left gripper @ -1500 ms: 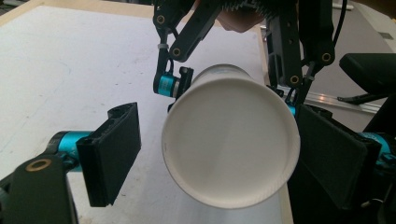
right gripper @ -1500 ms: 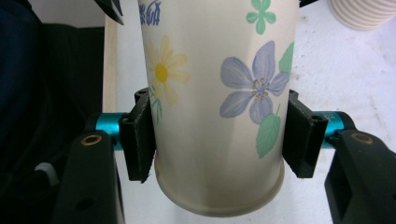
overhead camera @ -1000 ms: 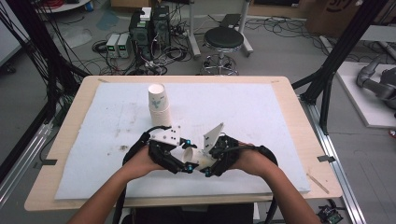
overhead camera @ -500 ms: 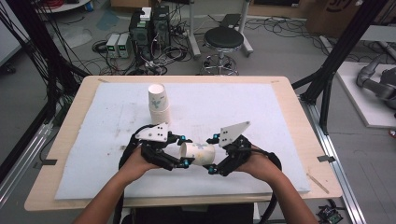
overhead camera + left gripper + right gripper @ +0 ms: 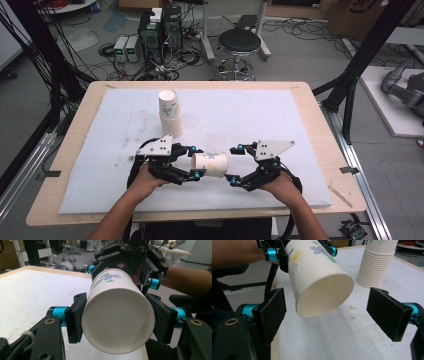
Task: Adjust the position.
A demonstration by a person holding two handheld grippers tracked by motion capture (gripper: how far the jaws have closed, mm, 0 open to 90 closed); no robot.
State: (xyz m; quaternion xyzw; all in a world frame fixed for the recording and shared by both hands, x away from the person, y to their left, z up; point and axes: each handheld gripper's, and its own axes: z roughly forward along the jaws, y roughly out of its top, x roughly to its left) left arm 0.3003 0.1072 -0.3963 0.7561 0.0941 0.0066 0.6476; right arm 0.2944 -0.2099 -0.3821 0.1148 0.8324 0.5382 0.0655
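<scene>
A flower-printed paper cup (image 5: pixel 210 164) lies level above the white mat, base toward my left hand. My left gripper (image 5: pixel 196 161) is shut on it near the base. In the left gripper view its pads (image 5: pixel 76 317) press both sides of the cup (image 5: pixel 117 315). My right gripper (image 5: pixel 233 165) stands open just right of the cup's mouth, its jaws having opened within the last second. In the right gripper view the cup's open rim (image 5: pixel 324 295) hangs ahead of the spread pads (image 5: pixel 273 312), touching neither. A stack of matching cups (image 5: pixel 170 112) stands upright behind the left gripper.
The white mat (image 5: pixel 300 125) covers a wooden table (image 5: pixel 320 115). The cup stack (image 5: pixel 377 265) stands on the mat beyond the right jaw. A stool (image 5: pixel 240 42) and cabled equipment sit on the floor past the far edge.
My right gripper has let go of the cup, opened wide and drawn away to the right. The cup has stayed in my left gripper, which has hardly shifted.
</scene>
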